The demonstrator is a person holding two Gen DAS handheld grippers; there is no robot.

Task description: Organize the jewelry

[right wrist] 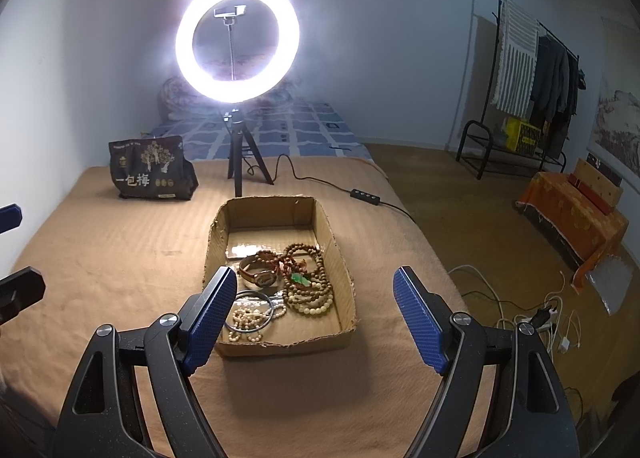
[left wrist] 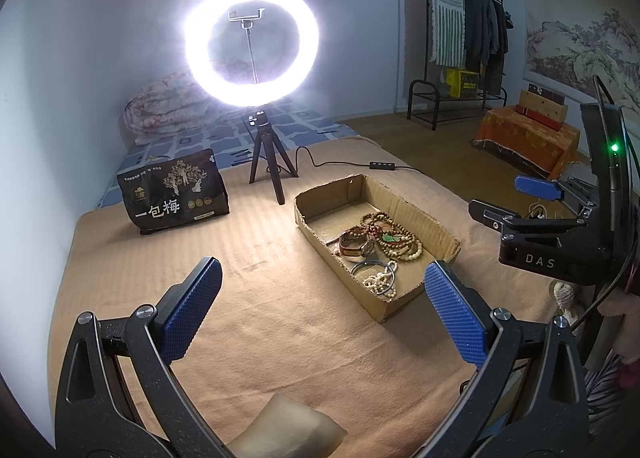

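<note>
A shallow cardboard box (right wrist: 280, 346) lies on a tan blanket. Inside it are brown wooden bead strings (right wrist: 310, 292) with a green pendant (right wrist: 300, 278), a watch (right wrist: 260, 274), a silver bangle (right wrist: 250, 308) and a white bead bracelet (right wrist: 246, 320). My right gripper (right wrist: 316, 278) hovers open just in front of the box with nothing between its blue pads. My left gripper (left wrist: 324, 290) is open too and holds nothing; the box (left wrist: 340, 264) lies ahead of it to the right. The right gripper (left wrist: 516, 201) shows right of the box in the left wrist view.
A lit ring light on a small tripod (right wrist: 238, 53) stands behind the box, its cable and controller (right wrist: 365, 195) trailing right. A black snack bag (right wrist: 150, 171) stands at the back left. The blanket's edge drops to a floor with loose cables (right wrist: 536, 314) on the right.
</note>
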